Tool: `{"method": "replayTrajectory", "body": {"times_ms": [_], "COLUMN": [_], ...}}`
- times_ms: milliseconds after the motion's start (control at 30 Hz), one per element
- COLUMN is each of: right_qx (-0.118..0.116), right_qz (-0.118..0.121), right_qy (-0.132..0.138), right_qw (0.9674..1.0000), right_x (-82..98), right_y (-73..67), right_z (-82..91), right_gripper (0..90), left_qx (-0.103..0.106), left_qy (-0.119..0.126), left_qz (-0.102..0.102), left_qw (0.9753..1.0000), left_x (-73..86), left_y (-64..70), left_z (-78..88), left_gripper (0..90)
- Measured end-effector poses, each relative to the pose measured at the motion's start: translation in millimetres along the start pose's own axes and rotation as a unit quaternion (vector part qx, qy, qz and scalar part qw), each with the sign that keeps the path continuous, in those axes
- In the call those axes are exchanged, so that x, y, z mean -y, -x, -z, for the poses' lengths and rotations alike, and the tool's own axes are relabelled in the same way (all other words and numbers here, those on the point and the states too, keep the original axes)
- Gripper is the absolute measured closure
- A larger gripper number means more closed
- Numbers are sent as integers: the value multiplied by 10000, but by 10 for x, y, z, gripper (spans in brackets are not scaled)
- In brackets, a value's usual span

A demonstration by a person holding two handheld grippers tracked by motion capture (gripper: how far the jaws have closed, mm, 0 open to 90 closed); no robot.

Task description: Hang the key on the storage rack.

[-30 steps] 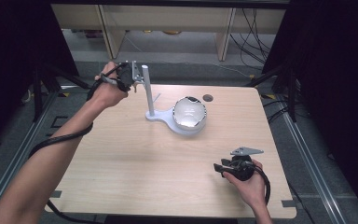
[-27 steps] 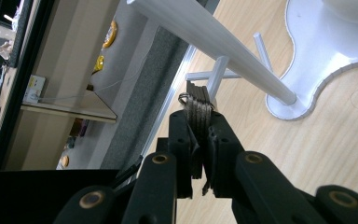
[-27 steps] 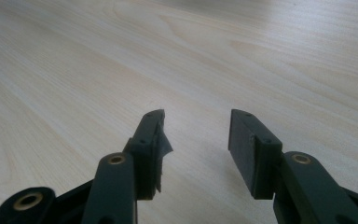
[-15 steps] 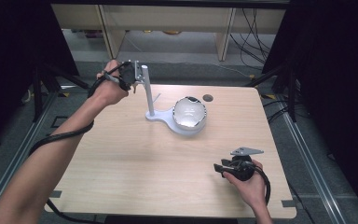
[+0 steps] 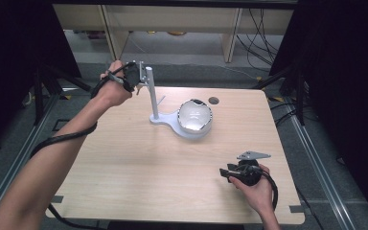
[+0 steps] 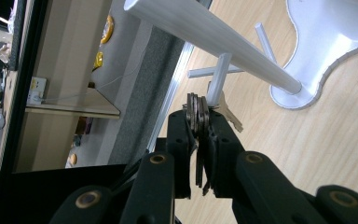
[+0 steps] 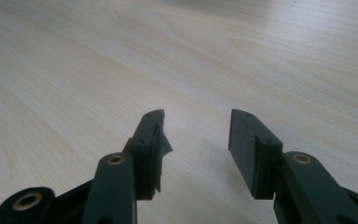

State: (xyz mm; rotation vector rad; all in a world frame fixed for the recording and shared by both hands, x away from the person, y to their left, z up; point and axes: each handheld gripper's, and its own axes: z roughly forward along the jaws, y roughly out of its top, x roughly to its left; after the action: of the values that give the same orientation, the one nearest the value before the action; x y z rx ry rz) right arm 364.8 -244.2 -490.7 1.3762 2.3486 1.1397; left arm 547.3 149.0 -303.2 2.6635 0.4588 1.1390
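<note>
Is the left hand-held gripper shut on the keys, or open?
Shut: the left hand-held gripper has both black jaws pressed against the keys beside the white stand.

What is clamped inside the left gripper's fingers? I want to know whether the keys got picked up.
A bunch of metal keys sits pinched between the left gripper's black fingers, beside the white stand's pole. The lower parts of the keys are covered by the fingers.

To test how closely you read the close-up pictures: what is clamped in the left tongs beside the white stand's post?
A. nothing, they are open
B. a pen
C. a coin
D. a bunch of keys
D: in the left gripper view the left tongs are shut on a bunch of keys, one key blade sticking out by a peg of the white stand.
</note>
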Motion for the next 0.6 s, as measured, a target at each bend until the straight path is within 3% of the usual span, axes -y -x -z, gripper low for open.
{"method": "replayTrajectory", "body": {"times_ms": [133,167,300,367,400,600], "right_qx": [-1,42,9,24,31,18], "right_qz": [11,-139,22,-123,2,-13], "right_qy": [-5,-110,-2,-102,3,2], "right_qw": [10000,9998,10000,9999,10000,10000], "right_x": [3,4,3,3,6,4], "right_y": [4,-13,2,-13,-2,7], "right_z": [1,13,6,21,16,18], "right_gripper": [560,560,560,560,560,559], "left_qx": [6,-4,-36,-65,-68,-121], "left_qy": [44,51,64,73,89,201], "left_qz": [9,0,19,99,133,365], "left_qw": [10000,10000,10000,9999,9998,9991], "left_x": [-16,-22,-36,-26,-17,55], "left_y": [-12,-15,-24,-35,-40,-62], "left_z": [7,10,14,17,24,77], "left_gripper": [788,789,798,796,795,779]}}
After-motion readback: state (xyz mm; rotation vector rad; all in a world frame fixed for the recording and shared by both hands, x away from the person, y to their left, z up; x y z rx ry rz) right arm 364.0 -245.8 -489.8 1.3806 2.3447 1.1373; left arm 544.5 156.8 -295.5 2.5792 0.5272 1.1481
